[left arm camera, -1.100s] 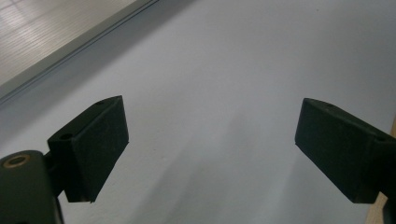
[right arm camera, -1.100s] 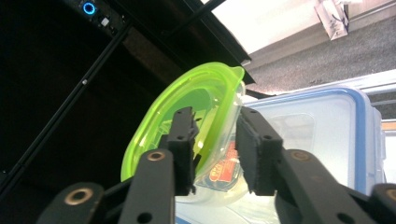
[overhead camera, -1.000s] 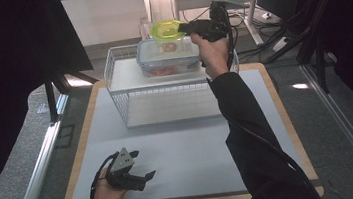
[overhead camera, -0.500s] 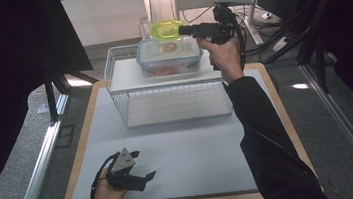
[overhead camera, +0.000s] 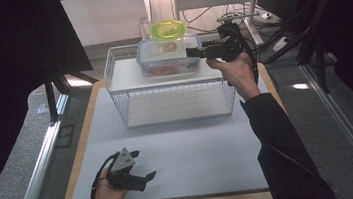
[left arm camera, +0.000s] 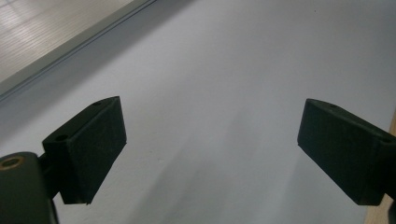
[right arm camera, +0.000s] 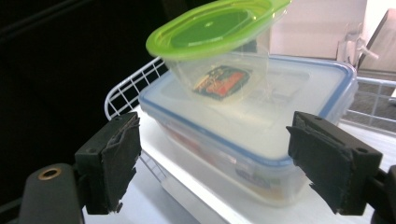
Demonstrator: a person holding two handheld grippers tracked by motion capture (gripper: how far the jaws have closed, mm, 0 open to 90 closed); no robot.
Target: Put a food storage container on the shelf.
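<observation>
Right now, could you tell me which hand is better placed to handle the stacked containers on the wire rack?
The right. Its gripper sits open beside the blue-rimmed box carrying the green-lidded bowl, while the left gripper rests open near the table's front edge.

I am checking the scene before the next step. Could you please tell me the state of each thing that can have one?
Rectangular container: lid on, flat on the top shelf of the wire rack.
Green-lidded bowl: lid on, tilted, resting on the rectangular container.
Right tool: jaws have just been opening, now apart at the container's side, not gripping it.
Left tool: open, nothing between the jaws, low over the white mat.
</observation>
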